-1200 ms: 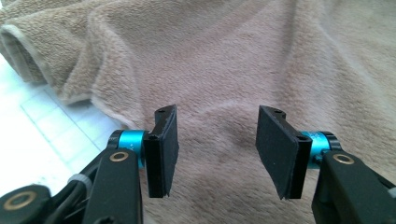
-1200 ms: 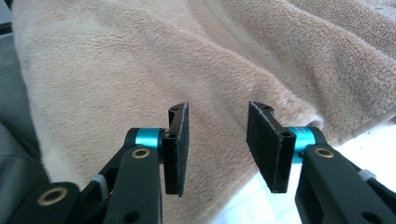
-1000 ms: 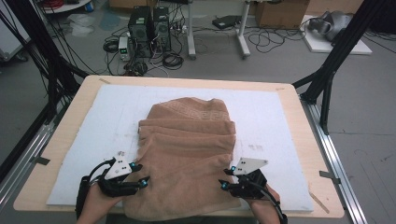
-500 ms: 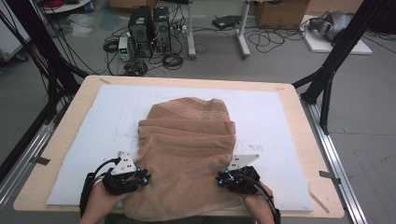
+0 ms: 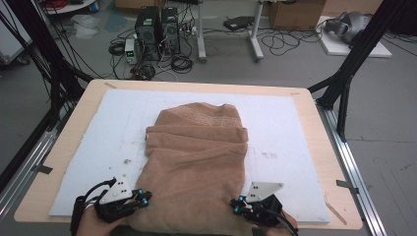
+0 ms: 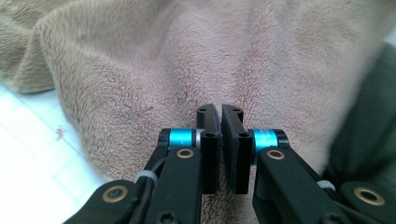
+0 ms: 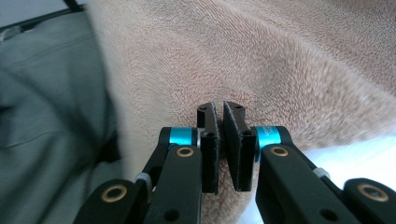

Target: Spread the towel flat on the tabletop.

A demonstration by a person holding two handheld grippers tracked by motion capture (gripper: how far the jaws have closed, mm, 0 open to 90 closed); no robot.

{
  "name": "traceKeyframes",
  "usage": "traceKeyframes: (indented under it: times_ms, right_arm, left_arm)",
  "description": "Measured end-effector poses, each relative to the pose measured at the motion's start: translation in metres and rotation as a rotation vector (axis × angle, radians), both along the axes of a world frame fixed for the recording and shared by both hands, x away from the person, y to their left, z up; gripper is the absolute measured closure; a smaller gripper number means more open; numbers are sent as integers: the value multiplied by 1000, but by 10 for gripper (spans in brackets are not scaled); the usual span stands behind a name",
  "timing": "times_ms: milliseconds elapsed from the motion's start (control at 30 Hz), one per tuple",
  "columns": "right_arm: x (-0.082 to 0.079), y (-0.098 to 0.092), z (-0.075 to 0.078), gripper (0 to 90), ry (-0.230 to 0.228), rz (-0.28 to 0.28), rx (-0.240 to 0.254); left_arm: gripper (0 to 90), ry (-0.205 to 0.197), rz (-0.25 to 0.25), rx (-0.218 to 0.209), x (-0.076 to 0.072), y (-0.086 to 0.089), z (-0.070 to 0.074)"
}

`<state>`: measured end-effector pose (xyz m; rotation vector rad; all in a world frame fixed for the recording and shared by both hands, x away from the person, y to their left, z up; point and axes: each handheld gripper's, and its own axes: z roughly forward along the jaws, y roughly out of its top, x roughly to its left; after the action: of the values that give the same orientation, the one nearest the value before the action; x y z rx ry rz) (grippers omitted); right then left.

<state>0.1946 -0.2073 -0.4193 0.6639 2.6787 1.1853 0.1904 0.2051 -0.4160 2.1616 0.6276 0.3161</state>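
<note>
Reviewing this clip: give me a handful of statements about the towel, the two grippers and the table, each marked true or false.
1. A tan towel lies on the white mat. True.
2. The left gripper stands wide open above the towel. False: its jaws have just been closing and are shut on the towel's near left edge.
3. The right gripper is shut on the towel's near right edge. True.
4. The towel lies spread out flat in one layer. False: it is bunched, with folds across its middle.
5. The towel's far end shows a woven key-pattern band. True.
</note>
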Motion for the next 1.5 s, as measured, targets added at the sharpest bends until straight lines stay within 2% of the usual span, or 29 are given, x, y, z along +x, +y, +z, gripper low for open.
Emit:
traceKeyframes:
  times_ms: [67, 133, 233, 333, 400, 467, 633, 667, 733, 767, 833, 867, 1000, 1200, 1500]
  right_arm:
    - [-13, -1, 4, 831, -4, 22, 0]
    - [-21, -2, 9, 785, -17, 35, 11]
    - [-21, -3, 17, 711, -44, 30, 23]
    - [-6, -1, 22, 665, -72, 3, 18]
    - [11, 1, 21, 655, -77, -20, 11]
    - [27, 4, 15, 636, -64, -41, 6]
    - [61, 15, -2, 616, -27, -61, -50]
    - [65, 15, -6, 618, -18, -67, -68]
    - [72, 16, -14, 644, 16, -70, -73]
    - [74, 16, -18, 661, 29, -67, -80]
    - [74, 13, -21, 717, 34, -76, -43]
    - [74, 12, -21, 754, 39, -75, -32]
    - [71, 9, -22, 835, 37, -51, -17]
    - [61, 11, -18, 853, 21, -23, -29]
    - [31, 9, -7, 852, -13, 16, -16]
  left_arm:
    - [844, -2, -25, -6, -7, -1, 4]
    - [748, -9, -38, -13, -12, -2, 10]
    - [648, -29, -30, -15, -7, -3, 15]
    - [618, -40, -7, -6, 9, -6, 12]
    - [617, -34, 8, -13, 21, -7, 6]
    - [613, -17, 23, -23, 31, -9, -2]
    - [581, 3, 69, 19, 51, -14, -19]
    - [580, 8, 75, 23, 53, -14, -21]
    - [598, 31, 78, 48, 57, -13, -27]
    - [632, 30, 75, 37, 57, -12, -28]
    - [691, 32, 72, 24, 57, -11, -29]
    - [755, 30, 64, 24, 56, -11, -29]
    - [839, 22, 40, 29, 53, -11, -28]
    - [863, 23, 22, 26, 45, -8, -25]
    - [867, -9, -15, -5, 8, -1, -15]
